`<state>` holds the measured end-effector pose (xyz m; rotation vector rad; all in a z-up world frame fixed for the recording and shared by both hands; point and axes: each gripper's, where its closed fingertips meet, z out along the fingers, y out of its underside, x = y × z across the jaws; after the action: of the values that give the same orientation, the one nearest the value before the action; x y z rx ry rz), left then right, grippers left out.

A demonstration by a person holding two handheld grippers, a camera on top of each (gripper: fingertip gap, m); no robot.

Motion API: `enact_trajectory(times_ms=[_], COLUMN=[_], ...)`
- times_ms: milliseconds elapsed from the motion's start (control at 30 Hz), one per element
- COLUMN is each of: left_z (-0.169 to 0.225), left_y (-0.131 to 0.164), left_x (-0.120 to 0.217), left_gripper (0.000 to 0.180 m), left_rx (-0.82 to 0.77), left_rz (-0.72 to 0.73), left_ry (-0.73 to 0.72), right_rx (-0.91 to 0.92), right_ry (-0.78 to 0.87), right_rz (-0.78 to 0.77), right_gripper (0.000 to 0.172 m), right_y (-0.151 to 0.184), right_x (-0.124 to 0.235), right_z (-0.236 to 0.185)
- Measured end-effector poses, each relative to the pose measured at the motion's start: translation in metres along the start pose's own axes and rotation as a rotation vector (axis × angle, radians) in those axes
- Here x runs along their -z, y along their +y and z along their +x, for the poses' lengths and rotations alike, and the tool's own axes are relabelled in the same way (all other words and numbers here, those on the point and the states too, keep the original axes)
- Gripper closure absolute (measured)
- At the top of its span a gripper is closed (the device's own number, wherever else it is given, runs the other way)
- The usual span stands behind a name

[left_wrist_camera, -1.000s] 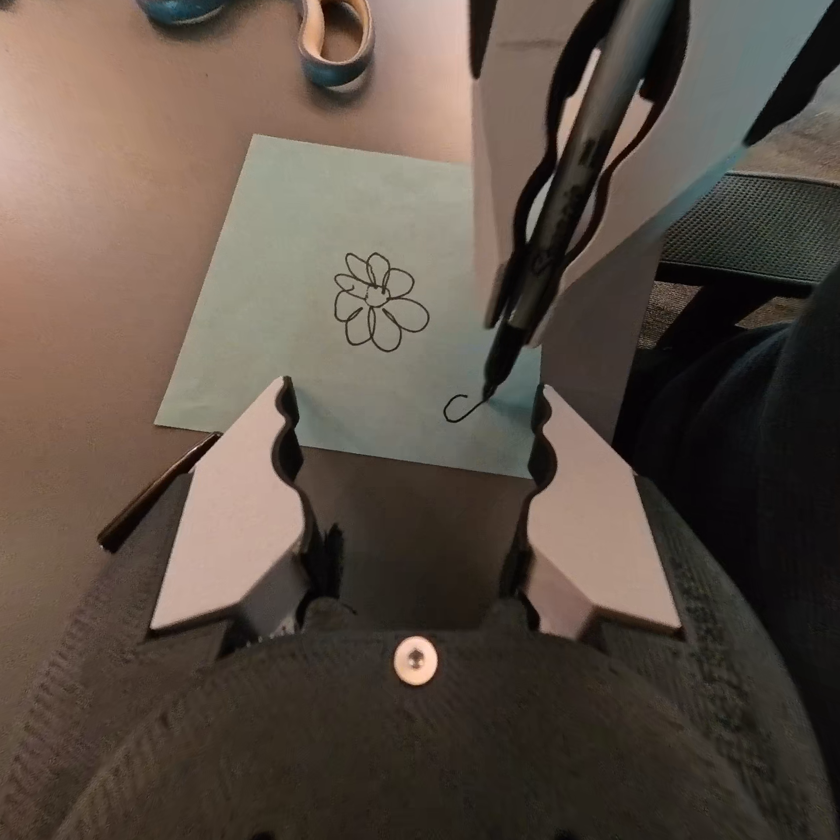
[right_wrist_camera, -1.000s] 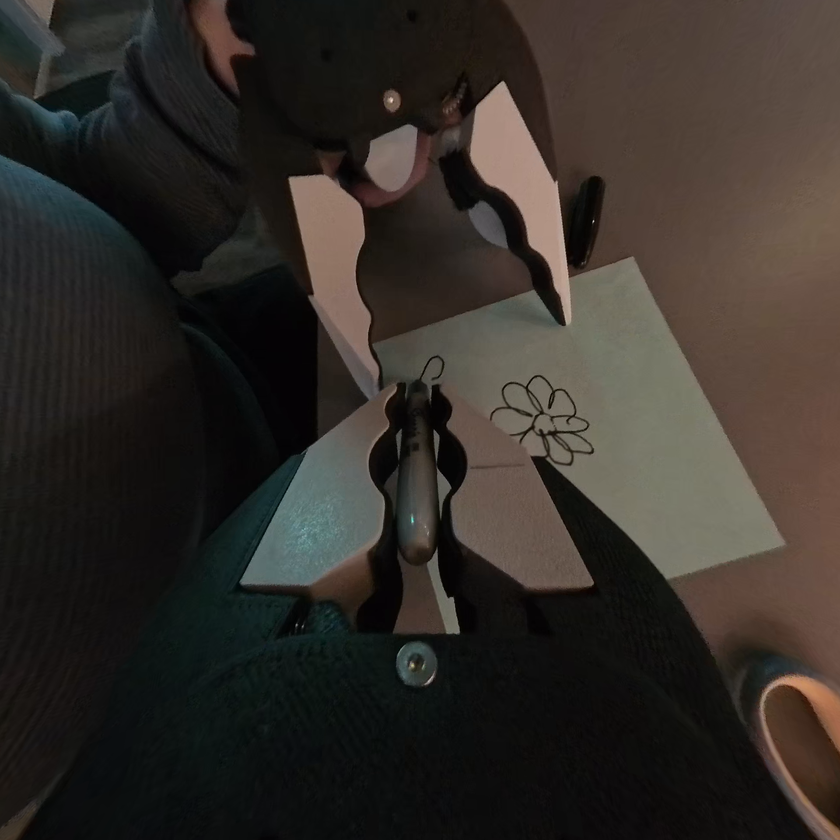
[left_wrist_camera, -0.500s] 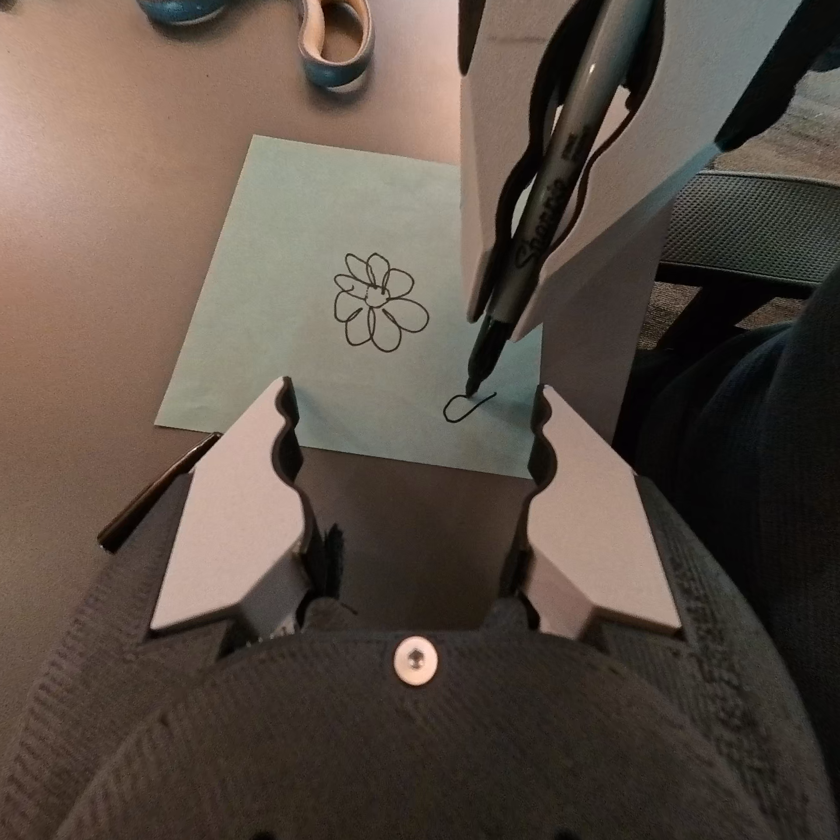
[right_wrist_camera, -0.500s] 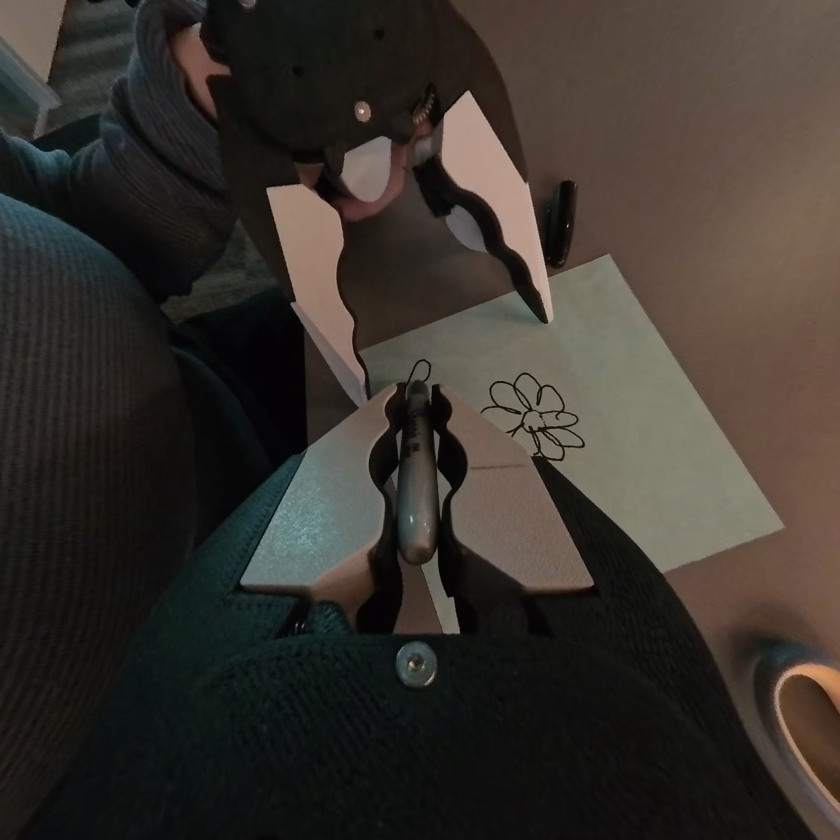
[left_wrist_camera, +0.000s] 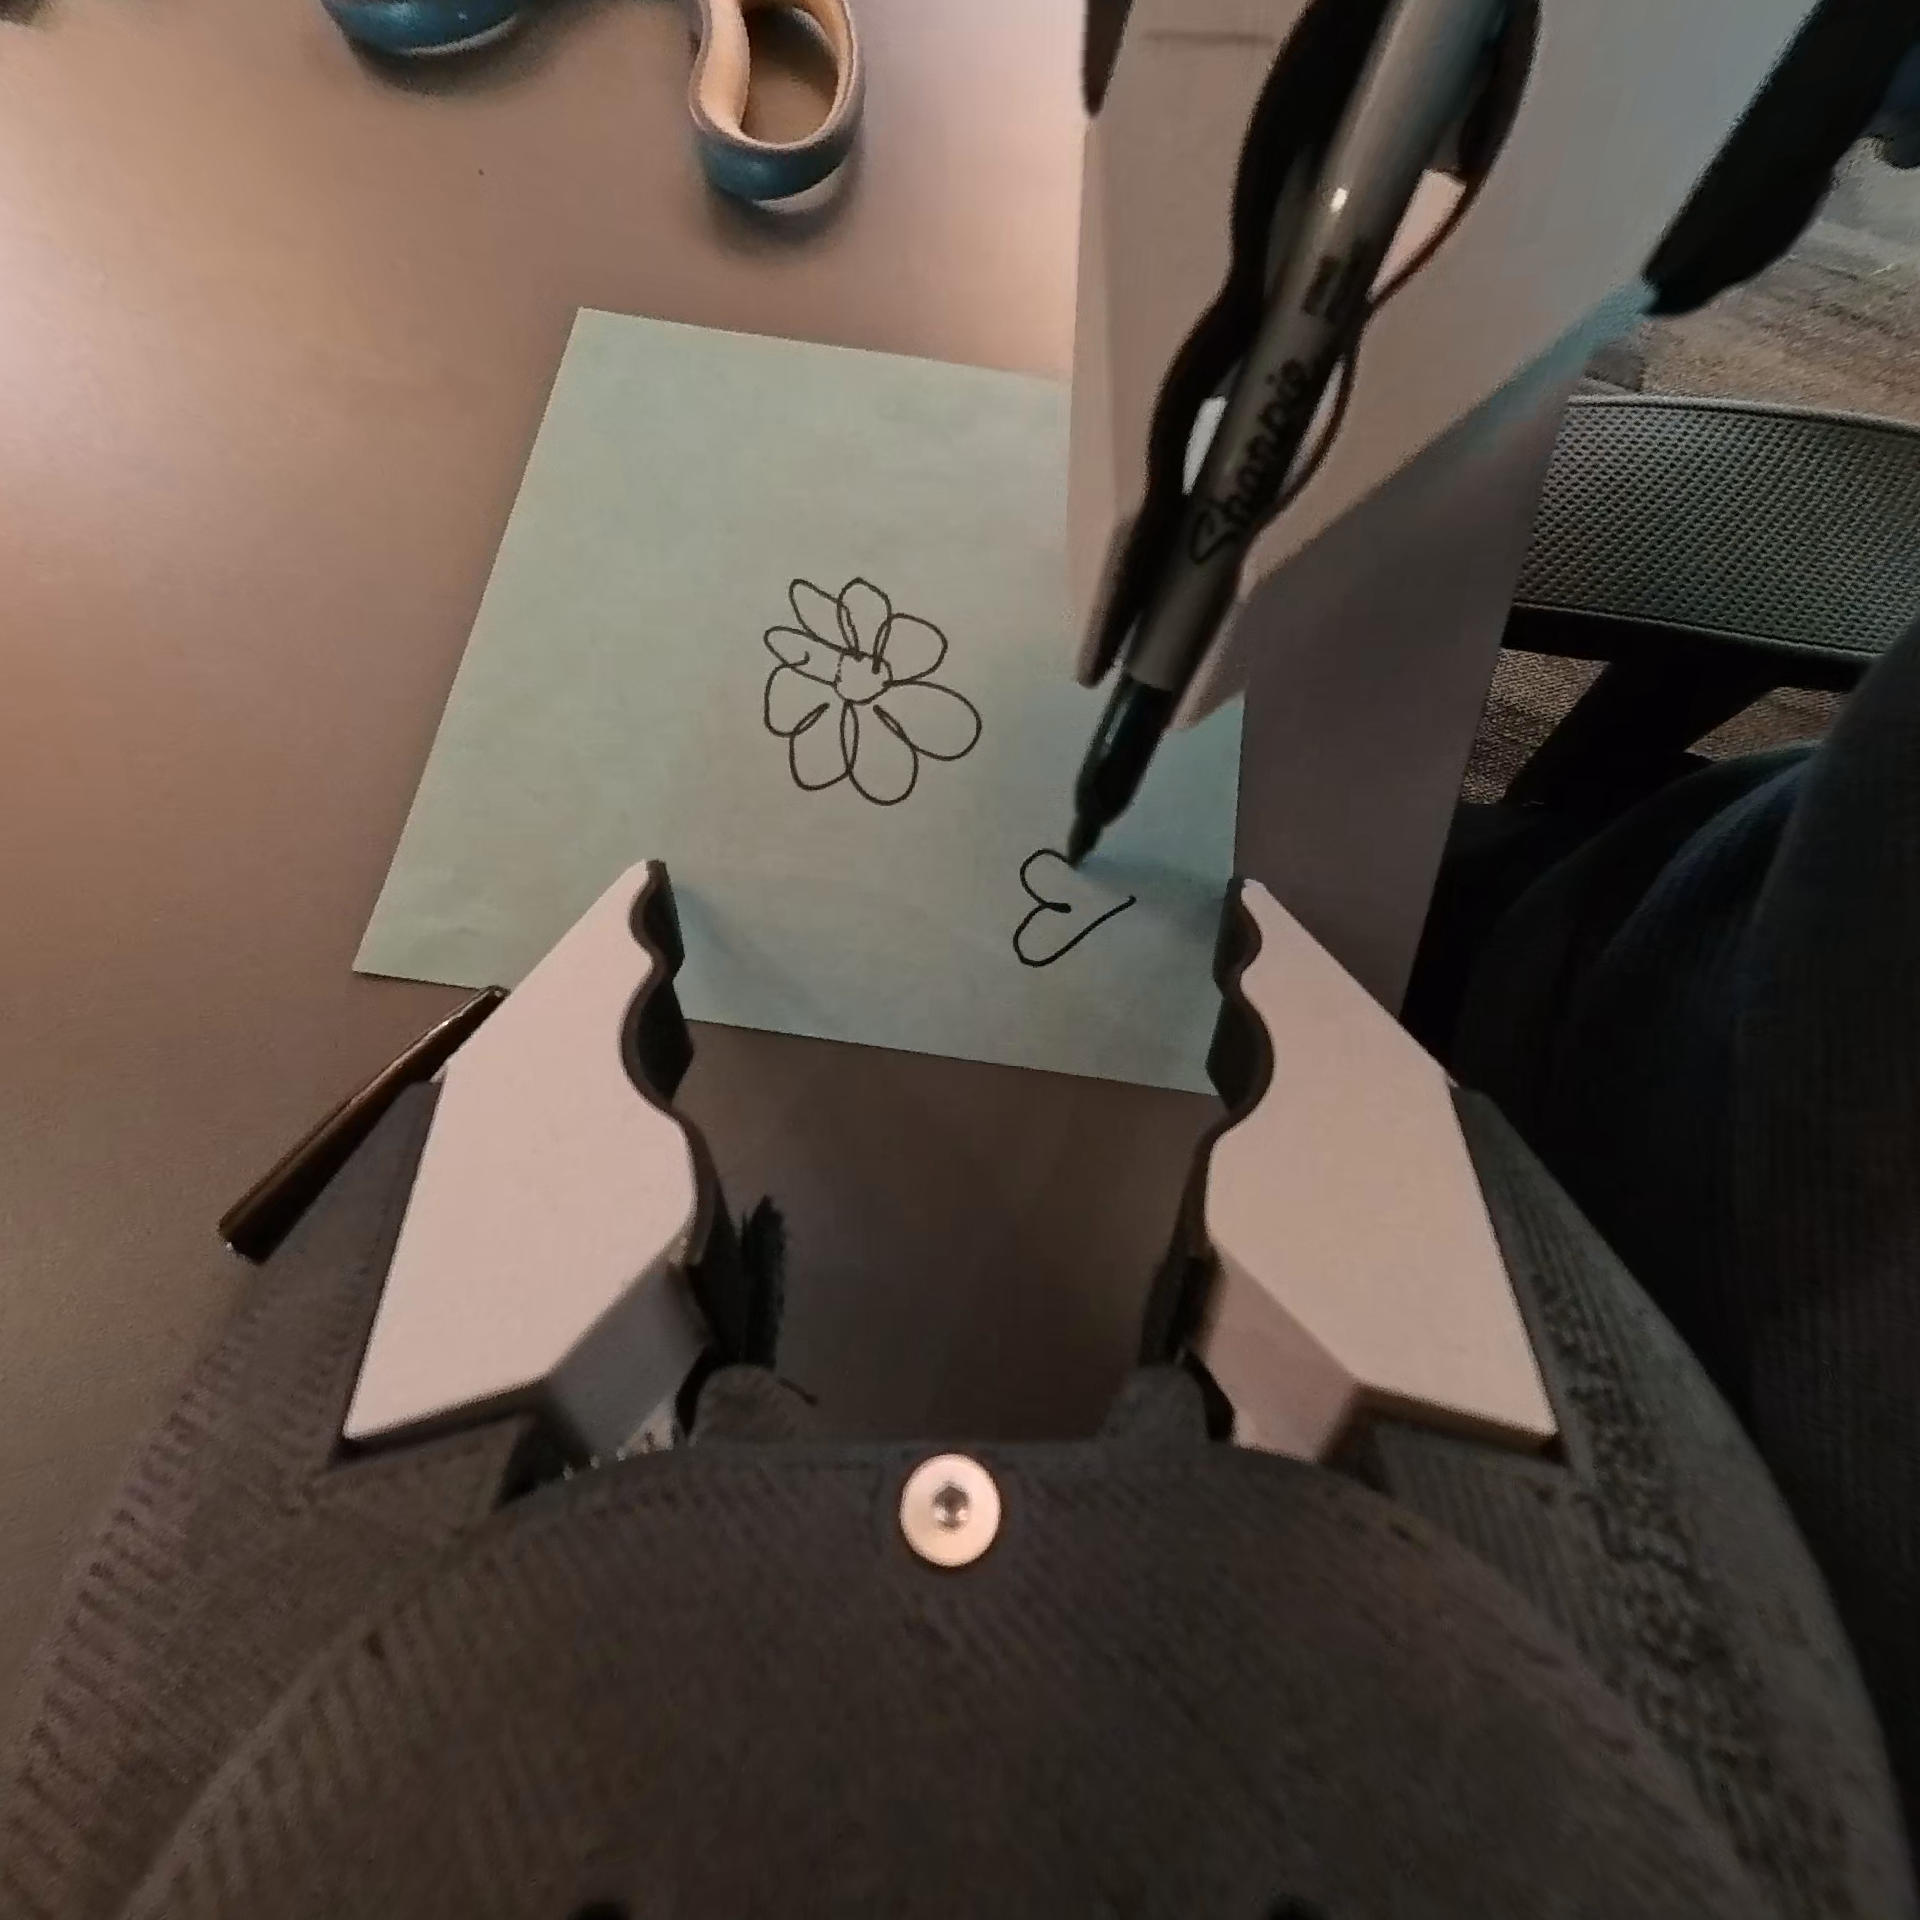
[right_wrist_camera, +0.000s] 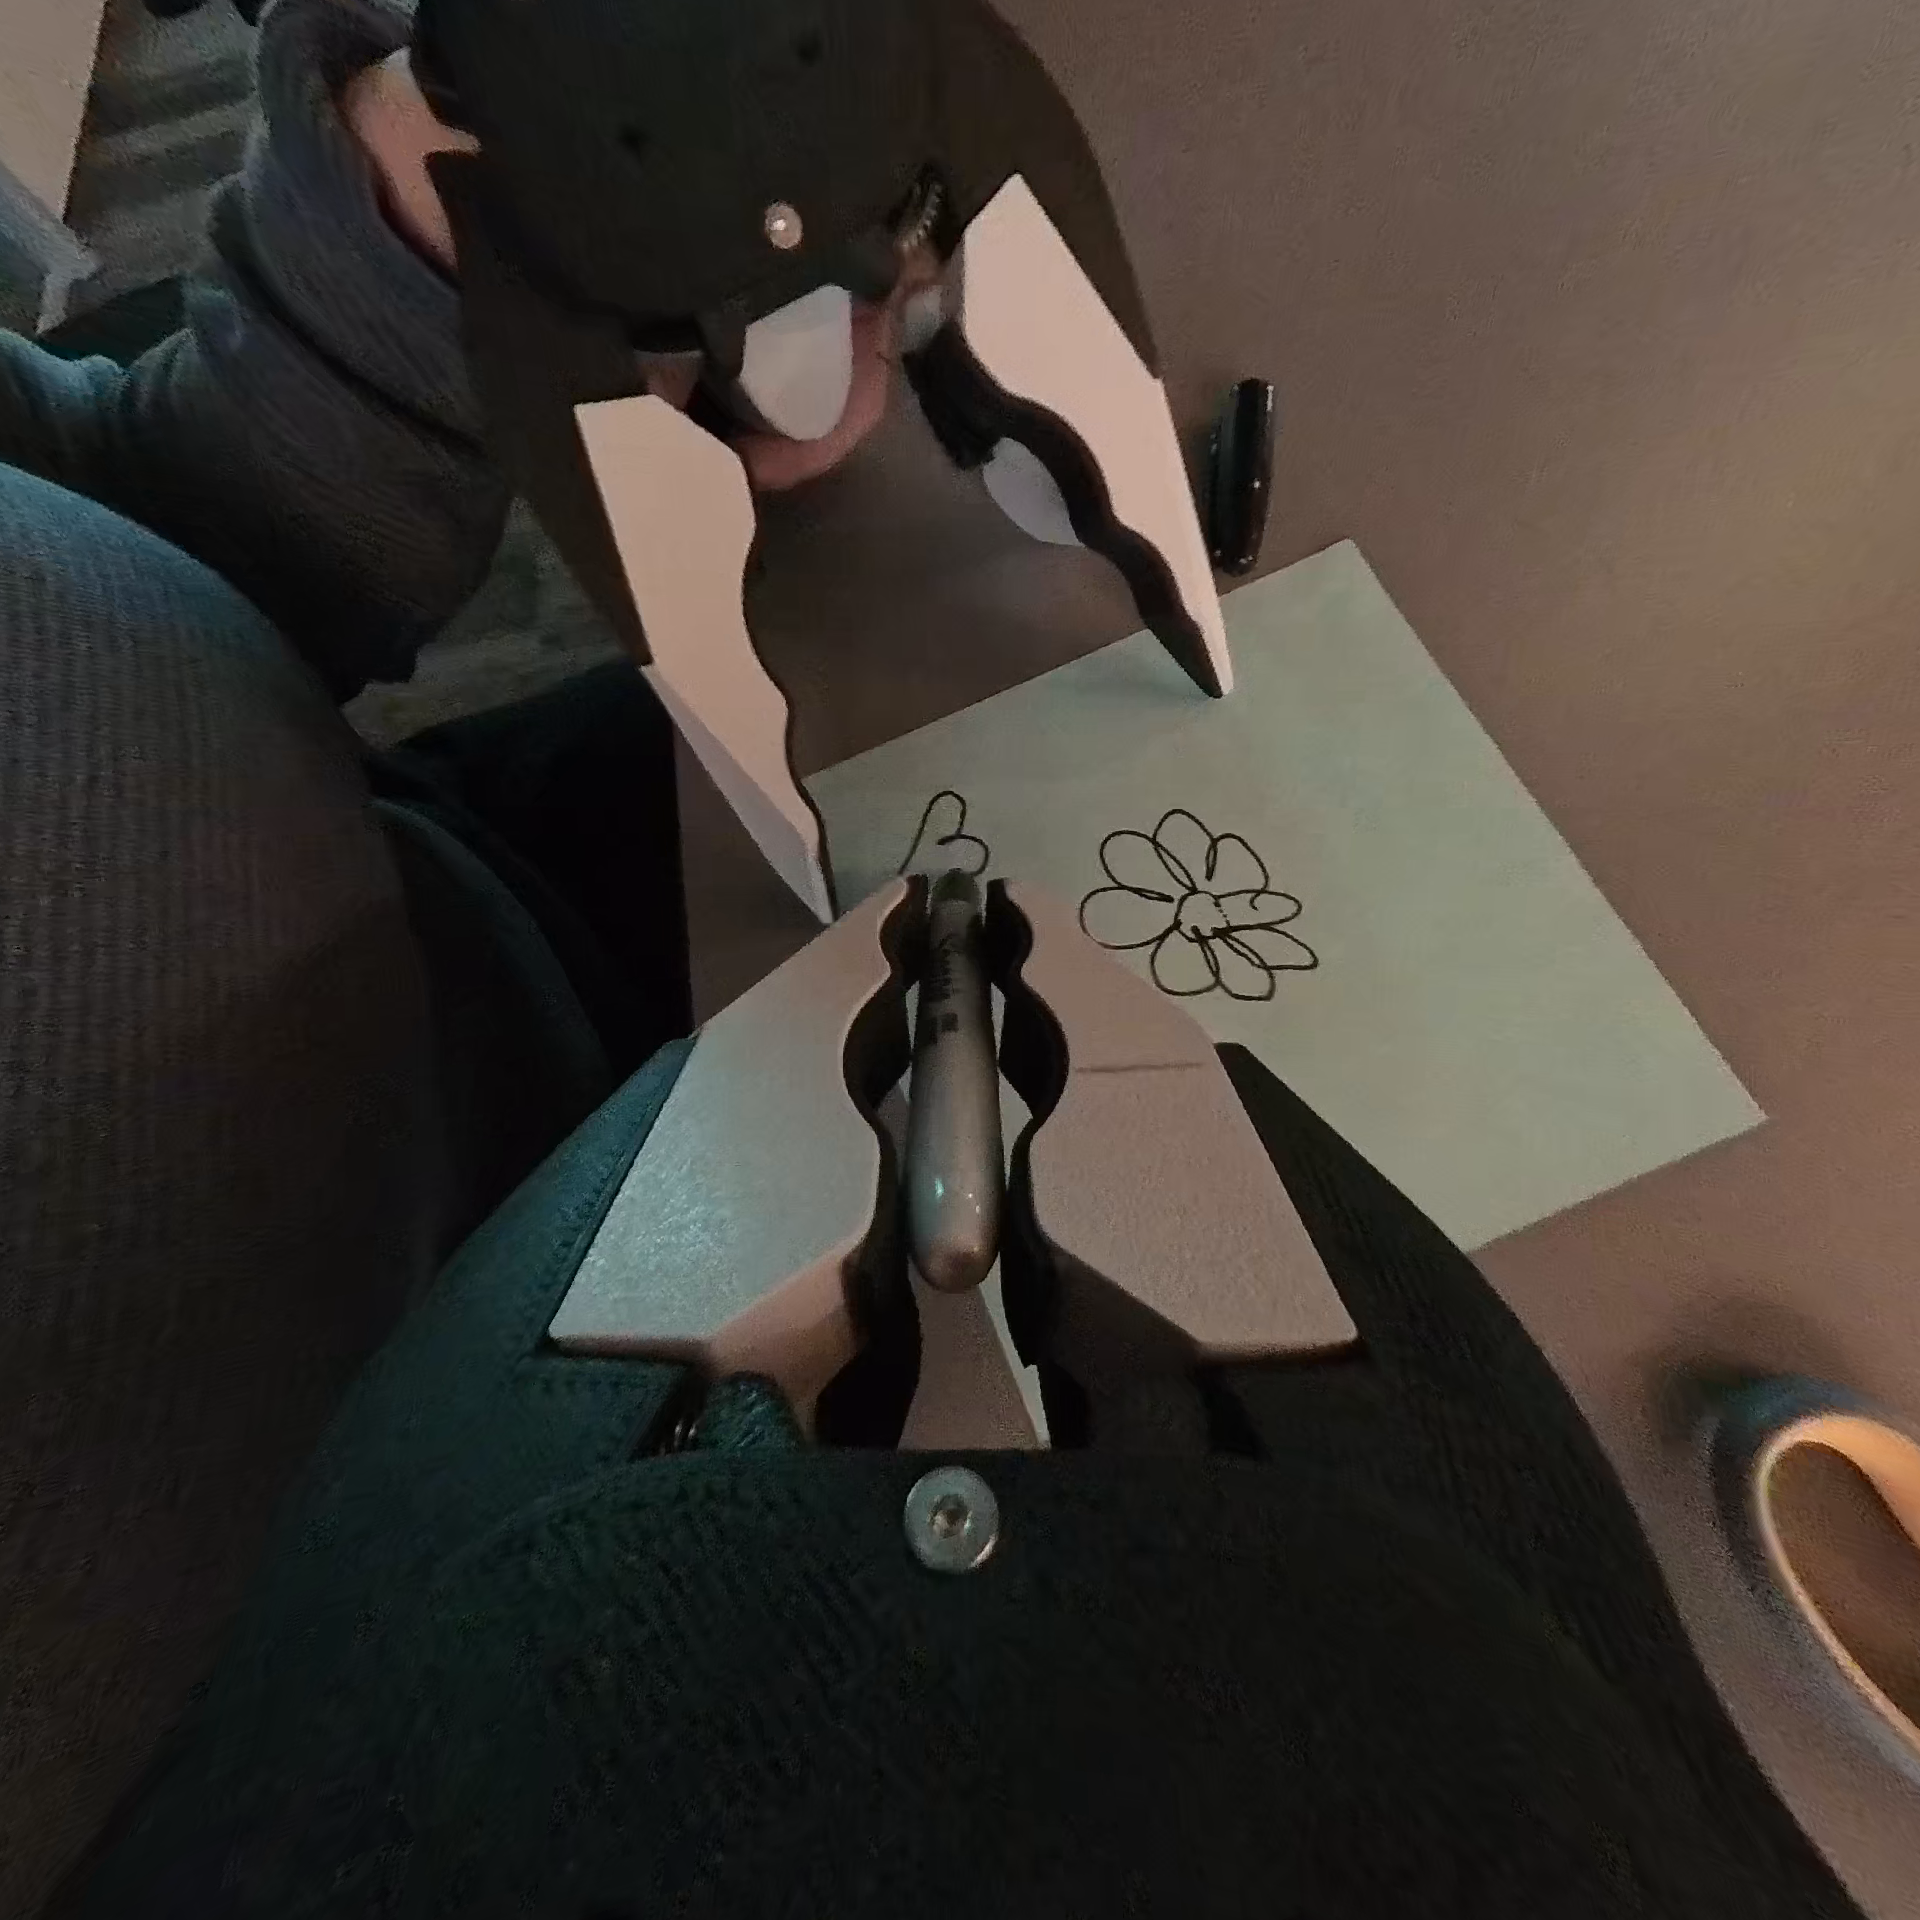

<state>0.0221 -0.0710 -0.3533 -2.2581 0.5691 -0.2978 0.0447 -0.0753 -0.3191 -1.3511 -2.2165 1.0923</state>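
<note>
On the brown table lay a pale blue paper with a black flower drawn near its middle. The right tongs were clamped on a grey marker, both wavy pads pressed to its barrel, which ran along the fingers with the black nib pointing down. The nib touched the paper at the top of a small, unclosed heart-like outline near the sheet's near right corner, so a line was being drawn there. The left tongs stood wide apart with nothing between them, their tips at the paper's near edge; from the right wrist, one tip looked set down on the sheet, as if pinning it. A slim black cap lay on the table just beside the left tongs. Two blue tape rolls sat well beyond the paper. The marker's barrel bore printed lettering, which I leave unread; the paper showed drawings only, no words
</note>
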Motion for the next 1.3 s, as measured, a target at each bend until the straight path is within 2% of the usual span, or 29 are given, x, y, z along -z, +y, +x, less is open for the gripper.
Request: enact_trajectory(times_ms=[200,367,467,533,667,800,867,967,1300], left_z=[0.000,-0.005,-0.029,-0.041,-0.038,-0.034,-0.034,-0.031,-0.031], left_y=[0.000,0.003,-0.022,-0.039,-0.052,-0.054,-0.048,-0.040,-0.040], left_x=[0.000,0.005,0.026,0.033,0.006,-0.025,-0.034,-0.042,-0.043], left_gripper=[0.079,0.073,0.078,0.084,0.082,0.078,0.079,0.078,0.079], left_rx=[0.001,-0.018,0.055,0.034,-0.063,0.011,-0.021,-0.036,-0.017], left_rz=[0.000,-0.012,0.129,0.177,0.055,-0.011,-0.047,-0.088,-0.071], left_ry=[-0.001,0.004,-0.046,-0.094,-0.094,0.013,0.005,0.012,0.014], right_rx=[0.016,-0.022,-0.040,-0.050,-0.062,-0.070,-0.070,-0.087,-0.118], right_ry=[-0.026,0.113,0.217,0.247,0.253,0.221,0.217,0.208,0.195], right_rz=[-0.002,0.092,0.093,0.095,0.058,0.002,-0.021,-0.028,-0.084], right_gripper=[0.163,0.163,0.163,0.163,0.164,0.163,0.163,0.163,0.163], right_y=[-0.001,-0.013,-0.008,-0.007,-0.006,-0.003,0.000,0.002,0.014], right_x=[-0.002,0.029,0.047,0.051,0.048,0.039,0.036,0.037,0.036], right_z=[-0.008,0.028,0.056,0.070,0.092,0.098,0.098,0.099,0.097])
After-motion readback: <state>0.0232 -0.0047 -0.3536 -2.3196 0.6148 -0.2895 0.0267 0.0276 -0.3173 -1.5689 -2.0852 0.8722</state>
